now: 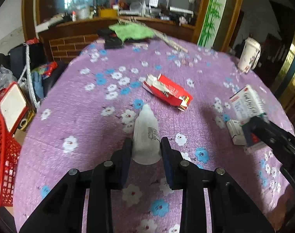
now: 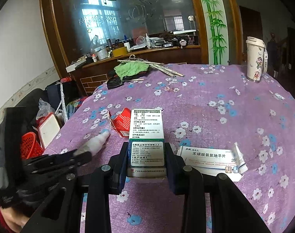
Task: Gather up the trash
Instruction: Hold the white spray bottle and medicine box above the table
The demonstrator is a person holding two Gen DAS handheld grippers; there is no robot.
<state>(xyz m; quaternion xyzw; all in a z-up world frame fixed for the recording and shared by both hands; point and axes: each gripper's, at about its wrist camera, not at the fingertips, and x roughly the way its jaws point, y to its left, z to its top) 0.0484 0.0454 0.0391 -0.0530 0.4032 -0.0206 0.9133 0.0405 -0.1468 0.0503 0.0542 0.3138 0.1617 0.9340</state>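
Trash lies scattered on the counter [image 2: 215, 101], which wears a purple flowered cloth. The left tool [image 1: 146, 147] holds a small white bottle [image 1: 146, 134] between its fingers, pointed tip forward. The right tool [image 2: 145, 151] clamps a white-and-green medicine box [image 2: 146, 136] printed with text. Beside that box on the right lies a flattened white pill carton [image 2: 211, 160]; a torn red box [image 1: 167, 92] lies open farther ahead, between the two tools. A red mesh basket [image 1: 2, 155] sits off the counter's left edge; its contents cannot be made out. A white lidded cup [image 2: 255, 60] stands upright at the far right, and a green cloth [image 2: 130, 69] lies at the far edge.
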